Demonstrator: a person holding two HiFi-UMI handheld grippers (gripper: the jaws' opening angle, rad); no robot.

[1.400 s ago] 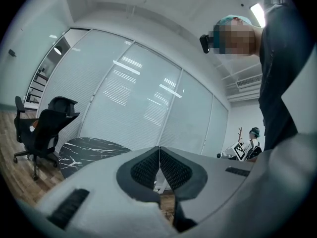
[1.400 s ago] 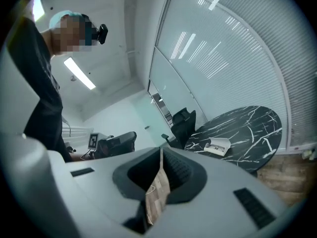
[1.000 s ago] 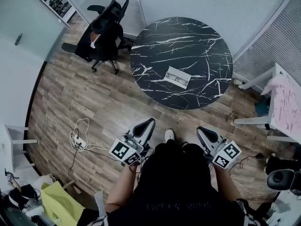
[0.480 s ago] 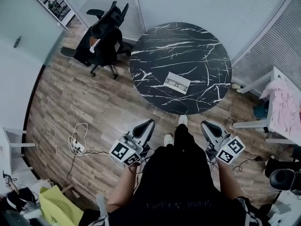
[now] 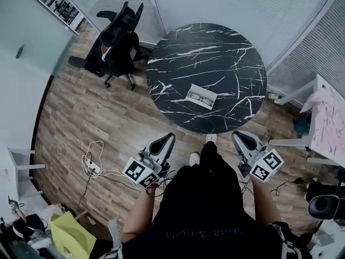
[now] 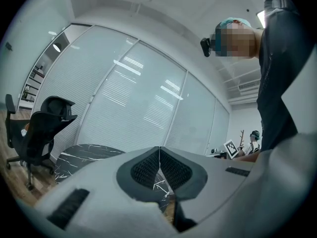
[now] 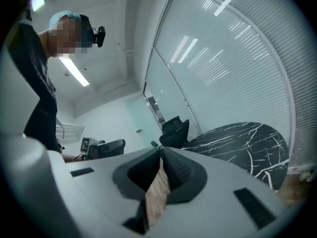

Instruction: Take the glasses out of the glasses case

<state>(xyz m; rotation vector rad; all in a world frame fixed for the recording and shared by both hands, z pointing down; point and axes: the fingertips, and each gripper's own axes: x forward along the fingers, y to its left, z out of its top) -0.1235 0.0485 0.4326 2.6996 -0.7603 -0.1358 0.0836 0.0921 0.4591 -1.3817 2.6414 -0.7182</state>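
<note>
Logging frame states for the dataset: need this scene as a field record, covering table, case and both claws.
table: round black marble table, ahead of the person
glasses case: glasses case open on the table, near its centre; dark shape inside, likely the glasses
left claw: left claw shut, empty, short of the table
right claw: right claw shut, empty, short of the table
task state: case not yet touched
other: office chair left of the table

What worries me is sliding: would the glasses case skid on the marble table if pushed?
Probably. The glasses case looks small and light, and the table seems smooth and polished, so a nudge may move it. It lies flat and low, so tipping seems unlikely.
</note>
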